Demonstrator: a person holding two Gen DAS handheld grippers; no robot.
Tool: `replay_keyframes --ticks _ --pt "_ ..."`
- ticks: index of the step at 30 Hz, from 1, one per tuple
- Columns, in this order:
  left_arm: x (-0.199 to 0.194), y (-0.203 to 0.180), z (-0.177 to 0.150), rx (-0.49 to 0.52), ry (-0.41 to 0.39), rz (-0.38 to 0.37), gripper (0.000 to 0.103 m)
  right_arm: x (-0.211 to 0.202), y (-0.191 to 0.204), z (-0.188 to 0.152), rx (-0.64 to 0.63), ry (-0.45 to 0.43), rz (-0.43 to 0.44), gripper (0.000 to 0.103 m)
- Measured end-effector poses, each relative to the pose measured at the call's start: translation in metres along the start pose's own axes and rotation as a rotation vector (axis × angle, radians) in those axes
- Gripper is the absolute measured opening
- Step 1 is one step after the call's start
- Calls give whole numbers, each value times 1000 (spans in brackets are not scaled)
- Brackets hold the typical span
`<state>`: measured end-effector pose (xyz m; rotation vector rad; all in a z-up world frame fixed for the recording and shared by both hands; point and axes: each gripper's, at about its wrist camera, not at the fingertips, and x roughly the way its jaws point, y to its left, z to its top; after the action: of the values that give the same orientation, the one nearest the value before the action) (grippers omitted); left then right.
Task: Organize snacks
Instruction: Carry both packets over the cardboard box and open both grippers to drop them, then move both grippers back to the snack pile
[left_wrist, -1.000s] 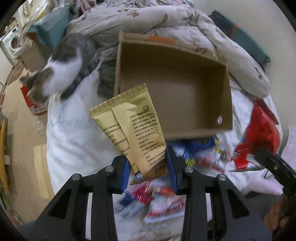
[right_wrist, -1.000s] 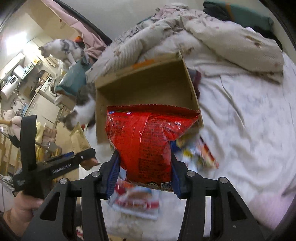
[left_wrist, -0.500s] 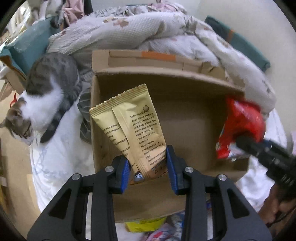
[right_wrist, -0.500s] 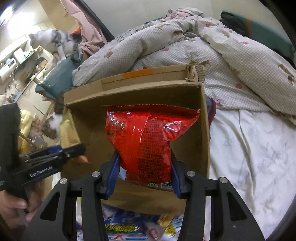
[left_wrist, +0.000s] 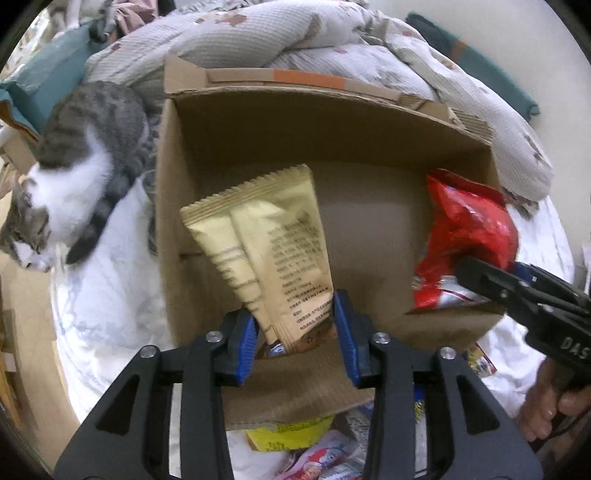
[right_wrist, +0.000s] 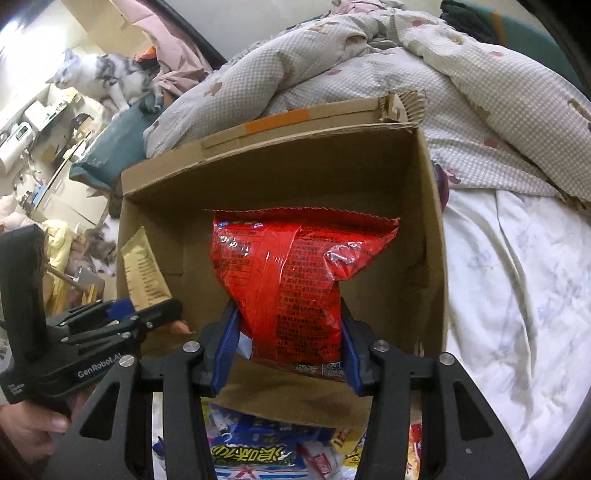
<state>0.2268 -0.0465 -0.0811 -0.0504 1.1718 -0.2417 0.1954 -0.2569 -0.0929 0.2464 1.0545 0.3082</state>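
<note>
- We take the open cardboard box (left_wrist: 369, 155) on the bed (right_wrist: 517, 295) as our landmark; its mouth faces both cameras and its floor is bare brown card.
- Our left gripper (left_wrist: 297, 332) hangs over the box's near left part, pointing steeply down. Its jaws are opening, with the lower end of the gold snack packet (left_wrist: 266, 251) still between the blue pads (left_wrist: 246, 341); a gap shows on each side, so the pads no longer press it.
- The gold snack packet stands tilted inside the box, toward the left wall, serrated top edge uppermost.
- Our right gripper (right_wrist: 288, 347) is clenched on the lower end of the red snack bag (right_wrist: 295, 273), which is pinched narrow between the pads. The bag stands inside the box, near the middle in the right wrist view and by the right wall in the left wrist view.
- A hand (right_wrist: 33, 421) grips the left gripper's handle, left of the box.
- More snack packets (right_wrist: 258, 446) lie on the bed just in front of the box's near wall.
- A grey and white cat (left_wrist: 70, 184) stands on the bed just left of the box, head down.
- A rumpled quilt (right_wrist: 406, 74) lies heaped behind the box.
- 1 more cat (right_wrist: 99, 77) stands far behind the box to the left.
</note>
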Motion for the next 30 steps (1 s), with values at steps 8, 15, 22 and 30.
replay_keyframes --ticks 8,15,22,30 --pt "-9 2 0 -18 -63 21 73 0 4 5 -17 -21 11 56" --pt "-21 2 0 -47 -117 33 72 -13 4 8 -38 -72 -27 77" --pt "-34 -5 -2 -25 -150 47 73 -34 -1 7 -10 -111 -30 77" --pt "-50 -2 -13 -136 -107 -8 73 -76 -12 -17 93 -77 -2 77"
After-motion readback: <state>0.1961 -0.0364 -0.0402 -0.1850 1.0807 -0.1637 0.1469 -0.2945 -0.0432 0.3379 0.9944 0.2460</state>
